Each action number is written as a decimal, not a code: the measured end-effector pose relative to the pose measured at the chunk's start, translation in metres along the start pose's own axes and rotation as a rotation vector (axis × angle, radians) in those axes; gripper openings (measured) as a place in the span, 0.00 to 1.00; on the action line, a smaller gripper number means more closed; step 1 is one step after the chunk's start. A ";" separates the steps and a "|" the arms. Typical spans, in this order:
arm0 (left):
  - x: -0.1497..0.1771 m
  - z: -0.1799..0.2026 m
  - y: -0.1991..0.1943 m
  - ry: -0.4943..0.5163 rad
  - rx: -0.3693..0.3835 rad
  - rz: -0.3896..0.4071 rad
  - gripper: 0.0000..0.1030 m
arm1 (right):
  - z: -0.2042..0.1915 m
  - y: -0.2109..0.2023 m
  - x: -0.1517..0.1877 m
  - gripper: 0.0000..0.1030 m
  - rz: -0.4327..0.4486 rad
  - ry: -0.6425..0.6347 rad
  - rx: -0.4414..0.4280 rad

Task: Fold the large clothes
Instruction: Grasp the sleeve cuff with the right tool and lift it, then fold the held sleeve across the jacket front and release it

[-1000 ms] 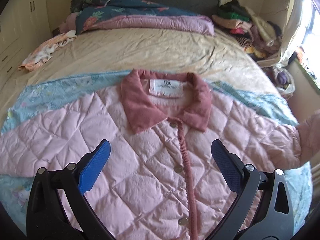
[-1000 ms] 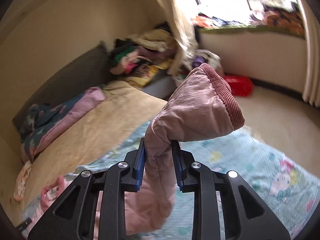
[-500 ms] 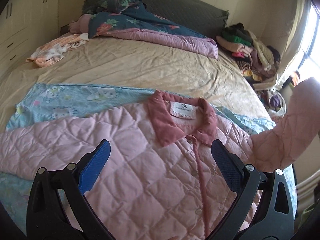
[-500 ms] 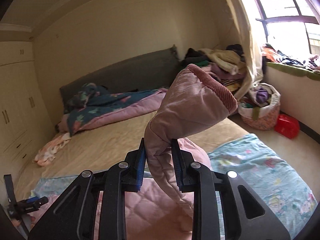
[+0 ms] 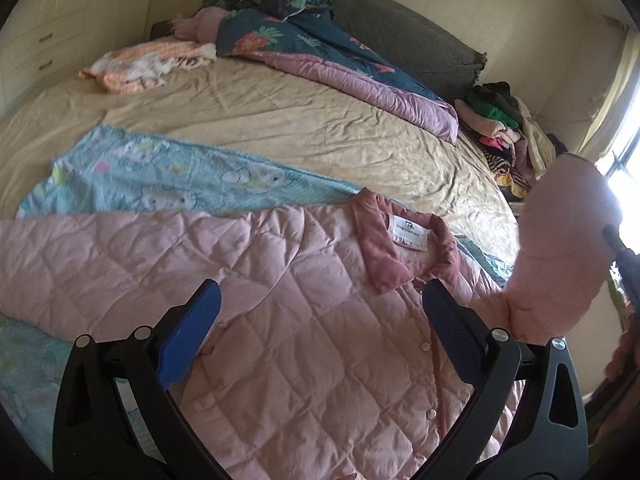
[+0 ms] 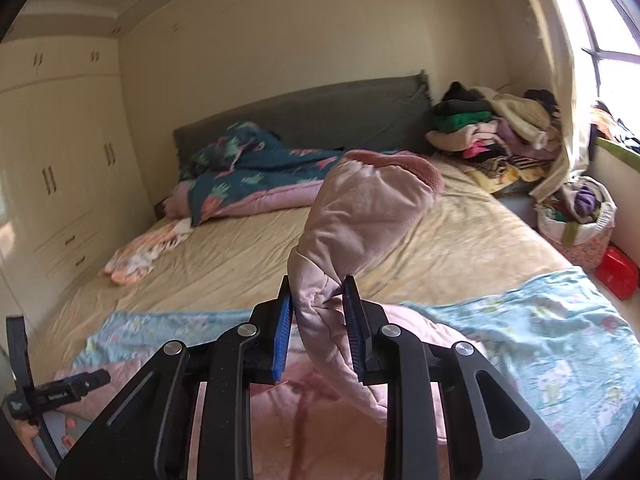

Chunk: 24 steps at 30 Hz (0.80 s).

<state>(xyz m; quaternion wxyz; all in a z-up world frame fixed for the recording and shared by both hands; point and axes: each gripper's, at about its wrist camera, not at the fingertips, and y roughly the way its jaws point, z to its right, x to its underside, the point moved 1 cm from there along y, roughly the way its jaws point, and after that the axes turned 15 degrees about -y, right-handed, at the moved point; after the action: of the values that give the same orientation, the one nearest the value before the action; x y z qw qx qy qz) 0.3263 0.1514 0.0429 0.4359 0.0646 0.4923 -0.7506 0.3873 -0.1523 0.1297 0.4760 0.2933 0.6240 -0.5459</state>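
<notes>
Below me the bed [image 5: 280,120] carries a tan sheet, creased. A blue cartoon-print blanket [image 5: 160,176] lies flat across its near part, and the pink quilted jacket [image 5: 280,320] lies directly on that blanket, collar toward the headboard. A dark floral quilt [image 5: 304,40] is bunched at the head end. A peach cloth [image 5: 144,64] lies beside it. Folded clothes [image 6: 480,132] are piled at the far window-side corner.

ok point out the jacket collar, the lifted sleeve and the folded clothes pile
jacket collar [image 5: 384,264], left wrist view, left collar flap
lifted sleeve [image 6: 368,216], right wrist view, mid sleeve
clothes pile [image 6: 476,132], right wrist view, pile middle
</notes>
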 end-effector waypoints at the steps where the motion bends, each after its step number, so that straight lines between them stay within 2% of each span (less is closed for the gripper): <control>1: 0.000 -0.005 0.001 -0.012 0.010 -0.004 0.92 | -0.012 0.008 0.004 0.23 -0.010 -0.017 -0.008; 14: 0.003 -0.044 0.024 -0.172 0.134 -0.107 0.92 | -0.127 0.083 0.090 0.26 -0.186 -0.170 -0.130; 18: 0.008 -0.049 0.037 -0.234 0.184 -0.157 0.92 | -0.161 0.088 0.116 0.32 -0.219 -0.212 -0.225; 24: 0.020 -0.054 0.054 -0.296 0.224 -0.229 0.92 | -0.196 0.085 0.139 0.58 -0.314 -0.293 -0.392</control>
<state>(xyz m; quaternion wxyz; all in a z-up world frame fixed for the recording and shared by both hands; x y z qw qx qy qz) 0.3352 0.1749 -0.0318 0.4054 -0.0545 0.3404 -0.8467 0.3568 0.0345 -0.0408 0.5184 0.0137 0.6801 -0.5182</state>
